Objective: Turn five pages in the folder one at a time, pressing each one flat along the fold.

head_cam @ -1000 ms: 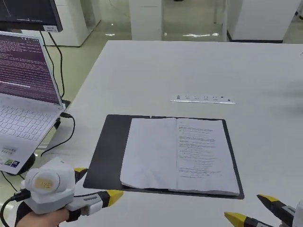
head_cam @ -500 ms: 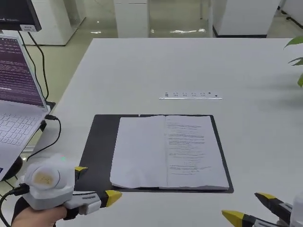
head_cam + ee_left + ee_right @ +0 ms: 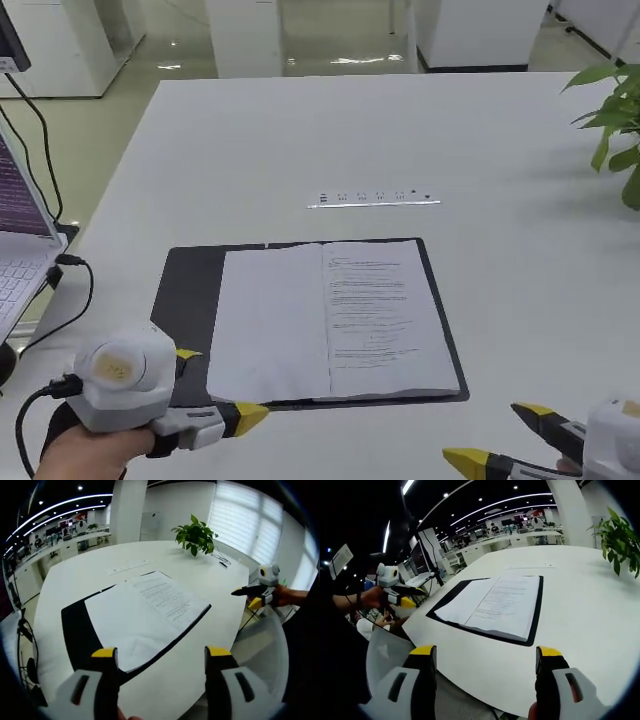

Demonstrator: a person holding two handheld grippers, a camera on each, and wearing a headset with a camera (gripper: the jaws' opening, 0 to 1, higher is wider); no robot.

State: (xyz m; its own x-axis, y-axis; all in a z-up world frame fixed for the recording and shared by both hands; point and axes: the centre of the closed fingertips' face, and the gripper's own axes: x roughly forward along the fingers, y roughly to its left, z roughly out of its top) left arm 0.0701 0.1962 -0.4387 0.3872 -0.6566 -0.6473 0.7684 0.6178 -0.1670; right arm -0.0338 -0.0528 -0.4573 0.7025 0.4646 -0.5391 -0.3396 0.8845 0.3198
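A black folder [image 3: 185, 300] [image 3: 75, 630] [image 3: 536, 615] lies open on the white table, with a blank sheet on its left side and a printed page [image 3: 375, 315] [image 3: 167, 597] [image 3: 507, 602] on its right. My left gripper [image 3: 222, 385] [image 3: 161, 655] hovers open off the folder's near left corner, with nothing between its yellow-tipped fingers. My right gripper [image 3: 500, 438] [image 3: 485, 655] is open too, near the table's front edge, right of the folder's near right corner.
A laptop [image 3: 15, 250] with a cable [image 3: 70, 290] sits at the left edge. A flush socket strip [image 3: 372, 199] lies beyond the folder. A potted plant [image 3: 615, 120] [image 3: 195, 536] [image 3: 617, 537] stands at the far right.
The head camera has swung right, so the laptop slides out and the plant comes in. Both grippers stay open near the front edge; the folder has not moved.
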